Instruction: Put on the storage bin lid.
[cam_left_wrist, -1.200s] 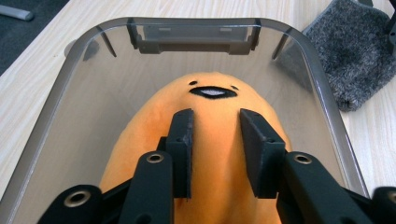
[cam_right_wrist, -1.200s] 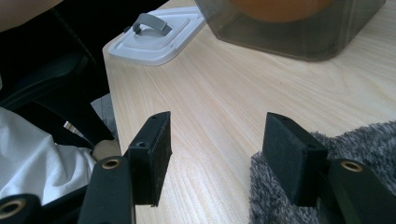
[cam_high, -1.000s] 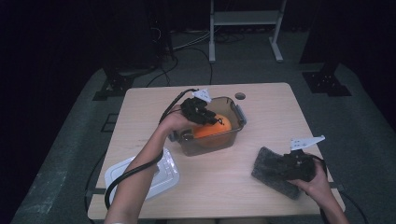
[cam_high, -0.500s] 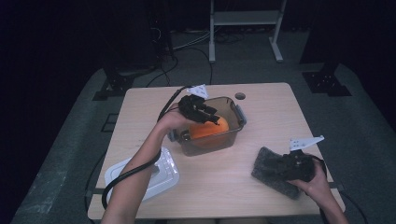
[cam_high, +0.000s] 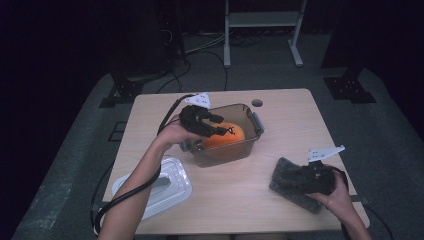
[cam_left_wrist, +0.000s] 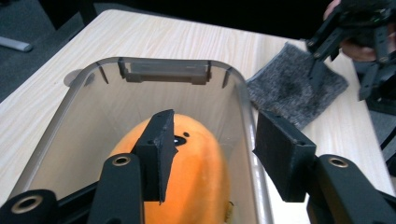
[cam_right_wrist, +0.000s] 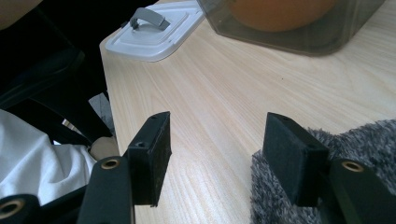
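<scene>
We're seeing the orange fruit (cam_left_wrist: 187, 172) lying inside the clear container (cam_high: 252, 122) at mid-table w/ small dark markings on its skin, too small to read. Our left gripper (cam_left_wrist: 212, 154) is hovering just above it; its jaws have just been opening and are standing apart, pads off the fruit. Our right gripper (cam_right_wrist: 224, 154) is resting spread over the edge of the grey cloth (cam_high: 287, 177) at the table's (cam_high: 290, 120) right front, pinching nothing. The left gripper view is showing the container's far-wall latch; the right gripper view is giving the white lid (cam_right_wrist: 154, 35) & its grey handle.
</scene>
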